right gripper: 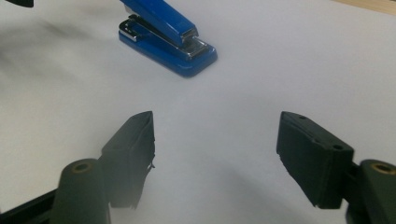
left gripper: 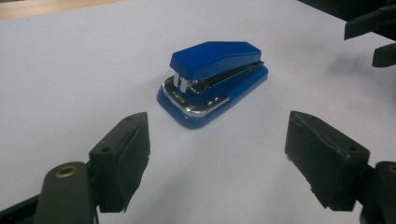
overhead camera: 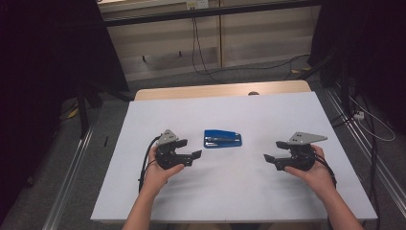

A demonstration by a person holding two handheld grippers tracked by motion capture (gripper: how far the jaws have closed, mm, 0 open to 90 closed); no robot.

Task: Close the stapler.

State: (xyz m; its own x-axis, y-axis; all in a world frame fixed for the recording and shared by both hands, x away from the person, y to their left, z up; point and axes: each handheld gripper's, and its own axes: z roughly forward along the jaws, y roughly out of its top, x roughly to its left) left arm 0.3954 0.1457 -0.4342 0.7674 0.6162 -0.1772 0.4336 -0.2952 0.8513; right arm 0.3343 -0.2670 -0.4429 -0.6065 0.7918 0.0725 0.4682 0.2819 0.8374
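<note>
A blue stapler [overhead camera: 222, 139] lies flat on the white table top [overhead camera: 230, 191], between my two grippers and a little farther from me. My left gripper [overhead camera: 190, 149] sits to its left, held in a hand, jaws open and pointing right, nothing between them. In the left gripper view the stapler [left gripper: 212, 81] rests ahead of the open left gripper [left gripper: 217, 156]. My right gripper [overhead camera: 273, 151] is at the stapler's right, jaws open and pointing left, empty. In the right gripper view the stapler [right gripper: 166, 35] lies at the upper left, beyond the open right gripper [right gripper: 215, 154].
A wooden strip [overhead camera: 220, 89] runs along the table's far edge. Cables [overhead camera: 206, 67] trail over the floor behind it. Metal rails [overhead camera: 72, 182] flank the table on both sides. The right gripper's jaws [left gripper: 378, 32] show at the upper right of the left gripper view.
</note>
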